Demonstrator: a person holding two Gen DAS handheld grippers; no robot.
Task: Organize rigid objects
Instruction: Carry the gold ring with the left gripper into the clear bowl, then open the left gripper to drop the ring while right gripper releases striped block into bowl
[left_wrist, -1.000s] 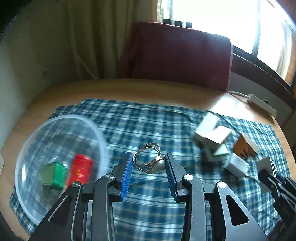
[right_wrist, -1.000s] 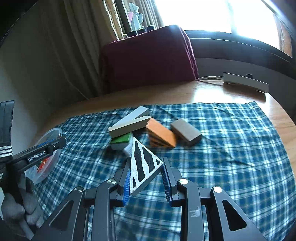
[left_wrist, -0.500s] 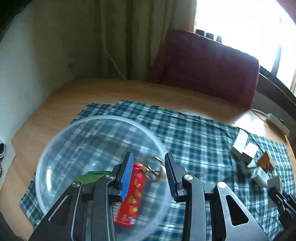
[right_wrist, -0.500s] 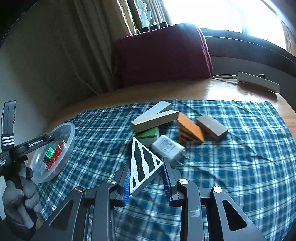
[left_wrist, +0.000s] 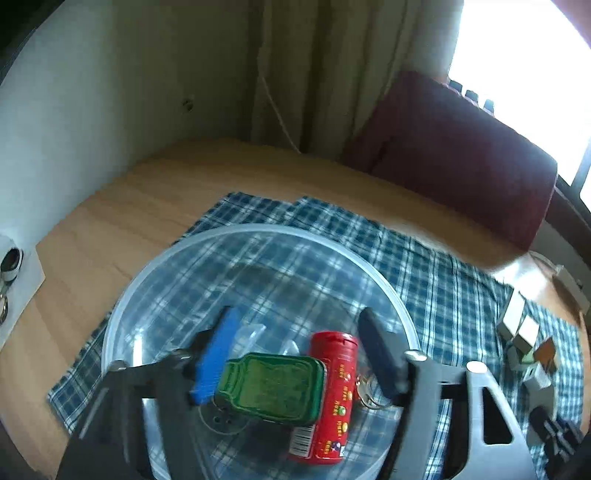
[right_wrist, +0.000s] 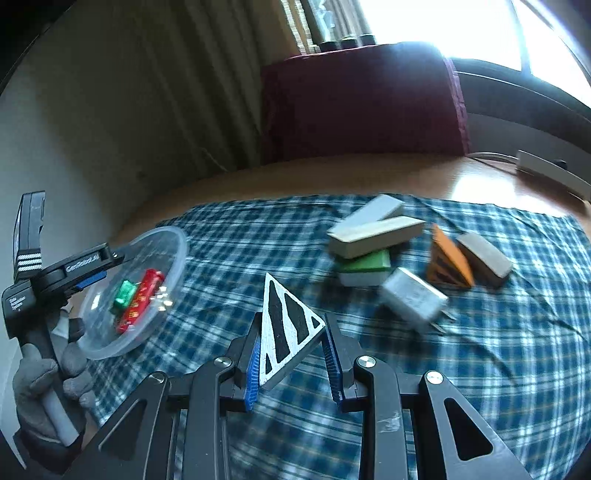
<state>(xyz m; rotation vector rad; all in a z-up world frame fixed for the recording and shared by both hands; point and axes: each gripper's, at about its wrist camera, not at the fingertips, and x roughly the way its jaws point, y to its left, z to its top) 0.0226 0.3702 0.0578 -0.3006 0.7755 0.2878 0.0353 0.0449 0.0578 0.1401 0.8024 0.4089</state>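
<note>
My left gripper (left_wrist: 297, 354) hangs open over a clear plastic bowl (left_wrist: 258, 230), nothing between its fingers. In the bowl lie a green bottle-shaped piece (left_wrist: 269, 387), a red tube (left_wrist: 332, 391) and a metal ring (left_wrist: 369, 393) beside the tube. My right gripper (right_wrist: 291, 354) is shut on a white triangle block with black stripes (right_wrist: 286, 325), held above the checked cloth. The right wrist view also shows the left gripper (right_wrist: 107, 260) at the bowl (right_wrist: 177, 266), in a gloved hand (right_wrist: 40, 373).
A pile sits on the blue checked cloth (right_wrist: 498, 350): two pale long blocks (right_wrist: 373, 232), a green block (right_wrist: 365, 266), a white charger (right_wrist: 413, 299), an orange wedge (right_wrist: 447, 262), a grey-brown block (right_wrist: 484, 258). A maroon chair back (right_wrist: 362, 99) stands behind the table.
My left gripper carried the ring over the bowl and opened; the ring now lies in the bowl. The right gripper kept the triangle and drew back from the pile.
</note>
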